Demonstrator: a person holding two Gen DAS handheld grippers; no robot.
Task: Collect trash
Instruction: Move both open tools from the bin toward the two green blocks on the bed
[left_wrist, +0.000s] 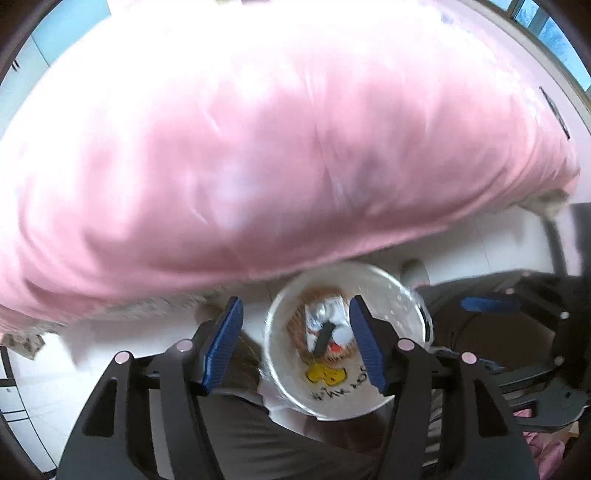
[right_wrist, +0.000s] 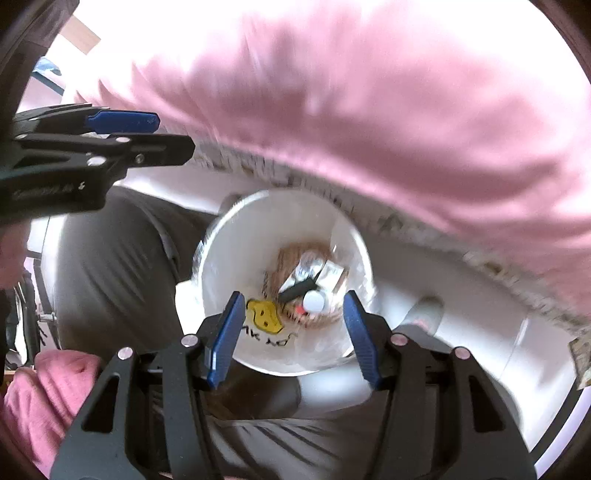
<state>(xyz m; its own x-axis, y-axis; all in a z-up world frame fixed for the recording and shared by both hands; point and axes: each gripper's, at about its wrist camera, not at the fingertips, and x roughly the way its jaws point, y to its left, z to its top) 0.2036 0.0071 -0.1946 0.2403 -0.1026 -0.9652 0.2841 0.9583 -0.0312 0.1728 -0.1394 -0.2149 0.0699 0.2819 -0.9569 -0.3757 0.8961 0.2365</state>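
Both my left gripper (left_wrist: 295, 343) and right gripper (right_wrist: 291, 336) gape empty; white trash bin (right_wrist: 229, 258) sits straight ahead below, mouth up, right nearer, I judge.

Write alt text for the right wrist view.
A white bin holding scraps of trash sits below the open right gripper, beside a pink quilt. The left gripper shows at upper left.

Motion blur smeared the pink bedding (left_wrist: 258, 155), whose far side ran past the picture's edge. The litter in the white bin (right_wrist: 236, 258) was too blurred to identify, and its handwritten lettering (right_wrist: 271, 339) was unreadable.
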